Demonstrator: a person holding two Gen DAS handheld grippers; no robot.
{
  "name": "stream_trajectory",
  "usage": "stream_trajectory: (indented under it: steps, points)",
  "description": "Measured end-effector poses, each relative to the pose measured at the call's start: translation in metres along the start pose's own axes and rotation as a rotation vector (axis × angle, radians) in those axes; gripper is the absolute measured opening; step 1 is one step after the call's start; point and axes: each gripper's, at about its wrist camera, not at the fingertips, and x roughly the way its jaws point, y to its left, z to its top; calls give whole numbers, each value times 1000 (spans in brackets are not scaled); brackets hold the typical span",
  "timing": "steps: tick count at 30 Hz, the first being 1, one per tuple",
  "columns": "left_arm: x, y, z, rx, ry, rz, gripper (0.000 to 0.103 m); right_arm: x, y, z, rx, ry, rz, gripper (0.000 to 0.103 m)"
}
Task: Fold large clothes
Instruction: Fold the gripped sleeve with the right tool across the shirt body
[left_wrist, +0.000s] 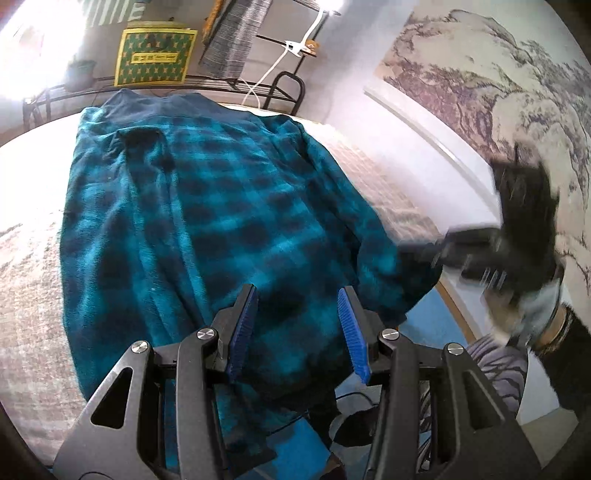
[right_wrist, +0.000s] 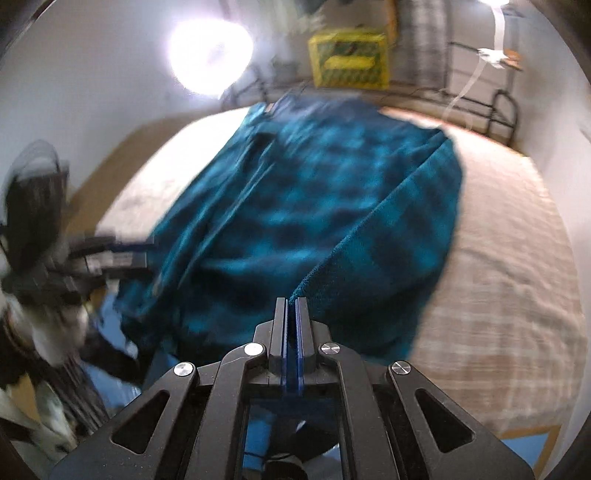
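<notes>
Teal-and-black checked fleece fills both views: a large plaid overshirt (left_wrist: 207, 221) lies spread lengthways on a bed covered in a pale beige woven sheet (right_wrist: 517, 295), its dark collar at the far end near a black metal rail and its hem spilling over the near edge toward you. Laid out flat like this, the garment is ready for lengthwise folds. Your left gripper (left_wrist: 297, 325), black with blue ribbed pads, hovers over the hem with its fingers apart and nothing between them; it seems to be waiting over the lower edge, placed to pin or take the cloth when needed. Your right gripper (right_wrist: 291, 325) has its fingers pressed together, and a raised ridge of the fleece runs right up to their tips, which suggests a thin edge of the right side is pinched there, probably to carry that side across the body of the shirt. Both views are smeared where the opposite gripper appears, so fine detail there is lost. A yellow-and-green patterned box (left_wrist: 155, 57) leans against the far wall, well apart from the shirt. Below the bed's near edge a blue floor shows.
</notes>
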Motion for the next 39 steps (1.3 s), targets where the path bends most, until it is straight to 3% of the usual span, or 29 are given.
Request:
stream_trajectory:
  steps: [3, 8, 14, 16, 20, 24, 28, 31, 35, 39]
  points:
    - [-1, 9, 10, -16, -3, 19, 46, 38, 26, -14, -103, 88, 7, 2]
    - [5, 25, 24, -42, -4, 41, 46, 67, 54, -36, -306, 210, -11, 2]
    - [27, 36, 38, -84, 28, 27, 46, 65, 31, -37, -211, 206, 31, 3]
    - [31, 36, 39, -98, 31, 7, 46, 54, 28, -37, -195, 190, 61, 9]
    - [37, 27, 31, -95, 50, -31, 46, 22, 9, -33, -83, 67, 156, 35]
    - [49, 14, 17, -120, 106, -92, 46, -8, -38, -40, 127, -63, 188, 35]
    - [63, -5, 6, -120, 157, -139, 46, 0, -93, -53, 354, -41, 122, 36]
    - [68, -27, 6, -85, 163, -173, 46, 0, -121, -58, 475, -70, 147, 36]
    - [80, -55, 11, -19, 174, -210, 52, 0, -139, -53, 523, -105, 139, 36]
    - [96, -87, 8, 106, 206, -193, 54, 30, -158, -38, 579, -49, 162, 36]
